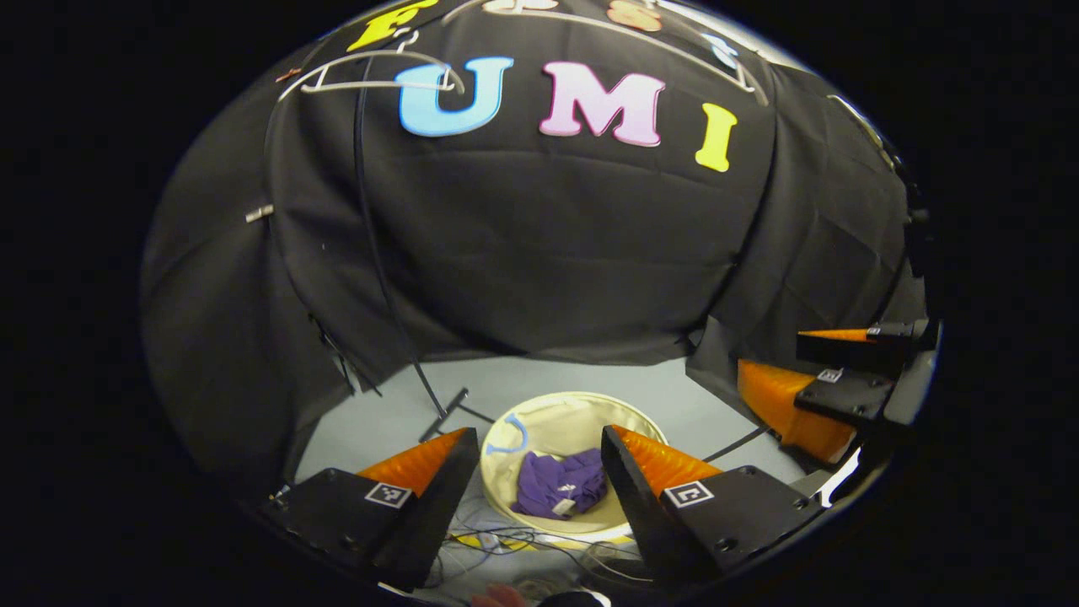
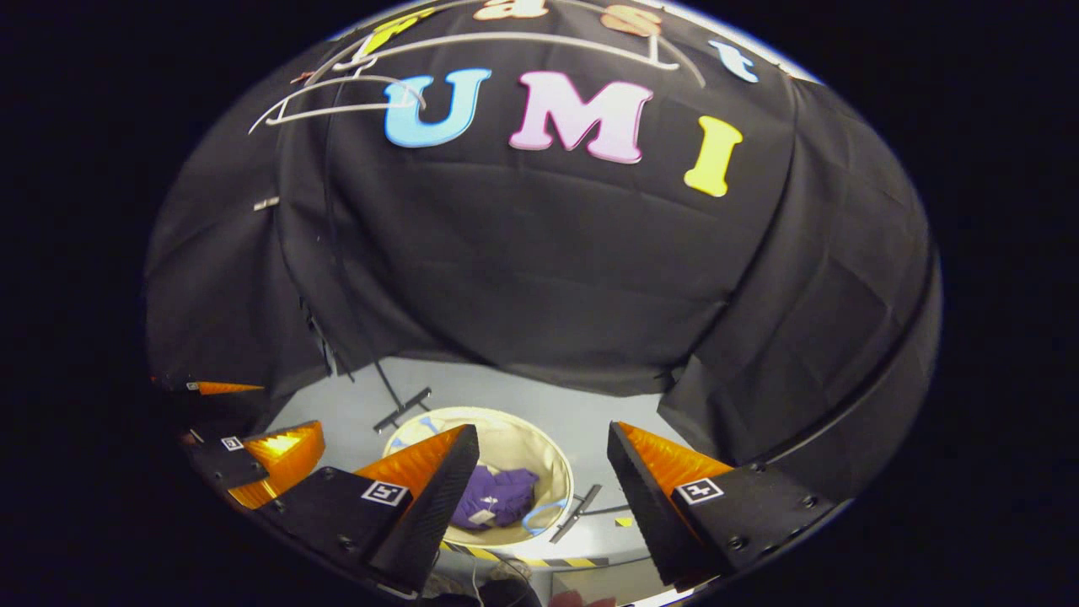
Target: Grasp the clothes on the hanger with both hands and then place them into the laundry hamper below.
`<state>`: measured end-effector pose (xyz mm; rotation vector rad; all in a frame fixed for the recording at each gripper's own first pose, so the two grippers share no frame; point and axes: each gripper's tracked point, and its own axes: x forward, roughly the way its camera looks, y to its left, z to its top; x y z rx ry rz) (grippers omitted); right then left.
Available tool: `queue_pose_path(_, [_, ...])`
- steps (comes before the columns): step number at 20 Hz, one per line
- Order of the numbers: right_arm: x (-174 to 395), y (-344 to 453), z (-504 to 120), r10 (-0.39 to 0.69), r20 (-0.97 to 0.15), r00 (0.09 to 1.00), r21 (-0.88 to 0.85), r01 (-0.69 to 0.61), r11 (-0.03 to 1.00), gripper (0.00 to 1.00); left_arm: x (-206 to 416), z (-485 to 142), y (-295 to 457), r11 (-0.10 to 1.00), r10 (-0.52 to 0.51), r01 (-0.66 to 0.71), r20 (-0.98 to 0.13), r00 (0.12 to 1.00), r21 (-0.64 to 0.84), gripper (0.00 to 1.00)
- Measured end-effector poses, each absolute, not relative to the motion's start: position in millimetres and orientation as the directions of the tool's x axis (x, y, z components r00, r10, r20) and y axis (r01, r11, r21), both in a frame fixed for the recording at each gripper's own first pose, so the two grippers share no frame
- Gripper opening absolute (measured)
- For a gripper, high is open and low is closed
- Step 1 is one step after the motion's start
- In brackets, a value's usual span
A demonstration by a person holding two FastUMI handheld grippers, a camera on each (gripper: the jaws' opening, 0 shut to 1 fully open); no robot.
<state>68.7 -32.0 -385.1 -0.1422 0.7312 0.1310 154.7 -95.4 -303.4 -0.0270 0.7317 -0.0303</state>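
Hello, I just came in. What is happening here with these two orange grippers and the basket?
A person holds two orange-fingered grippers, both open and holding nothing: the left gripper and the right gripper. Both hang above the round cream fabric laundry hamper on the grey floor. A crumpled purple garment already lies inside it. The white plastic hanger up on the rail is bare.

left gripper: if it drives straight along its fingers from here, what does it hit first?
Likely the hamper: the left gripper is open, and between its fingers lies the hamper's mouth with the purple garment inside. Nothing shows in between, though depth is hard to judge. The right gripper sits off to the side.
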Motion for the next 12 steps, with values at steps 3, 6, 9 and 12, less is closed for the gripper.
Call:
queue_pose_path(3, [71.3,-35.5,-335.3,0.043,-0.589,0.807,-0.089,-0.118,0.989,0.99,148.4,-257.5,-87.8,0.999,-0.033,0.022,-0.586,0.81,-0.027,0.96])
queue_pose_path(6, [77.2,-39.2,-283.0,0.024,-0.502,0.864,-0.088,-0.079,0.993,0.99,135.7,-204.9,-83.5,0.997,-0.054,0.015,-0.506,0.861,-0.08,0.96])
queue_pose_path(9, [83.9,-46.4,-234.8,-0.01,-0.423,0.906,-0.101,-0.037,0.994,0.96,128.7,-148.2,-76.1,0.992,-0.071,0.021,-0.42,0.905,-0.12,0.96])
queue_pose_path(12, [86.4,-44.5,-188.1,-0.013,-0.346,0.938,-0.081,-0.017,0.997,0.98,125.5,-98.0,-71.8,0.992,-0.065,0.024,-0.336,0.94,-0.125,0.95])
